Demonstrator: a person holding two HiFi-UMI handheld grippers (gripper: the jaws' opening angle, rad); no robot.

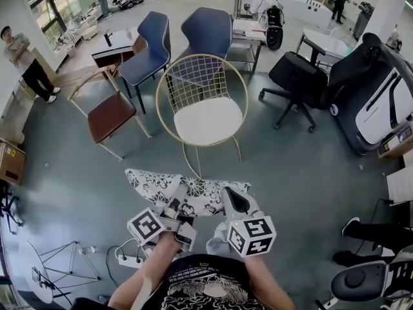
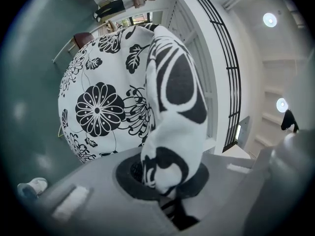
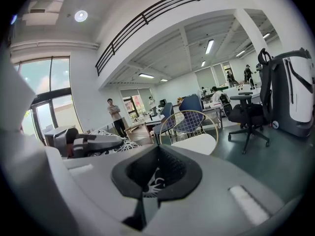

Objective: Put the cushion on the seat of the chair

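Note:
A black-and-white floral cushion (image 1: 187, 189) hangs flat between both grippers, just in front of the person. My left gripper (image 1: 175, 206) is shut on its near left edge, where the fabric (image 2: 170, 127) bunches up out of the closed jaws. At the near right edge, my right gripper (image 1: 233, 202) is shut on the cushion, and a bit of the print (image 3: 156, 177) shows between its jaws. The gold wire chair with a round white seat (image 1: 208, 120) stands straight ahead beyond the cushion, its seat bare. This chair (image 3: 194, 132) also shows in the right gripper view.
Two blue chairs (image 1: 193, 34) stand behind the wire chair, and a brown wooden chair (image 1: 111, 113) at its left. A black office chair (image 1: 297, 79) is to the right. A person (image 1: 26, 60) stands far left. A power strip (image 1: 129, 260) lies on the floor near left.

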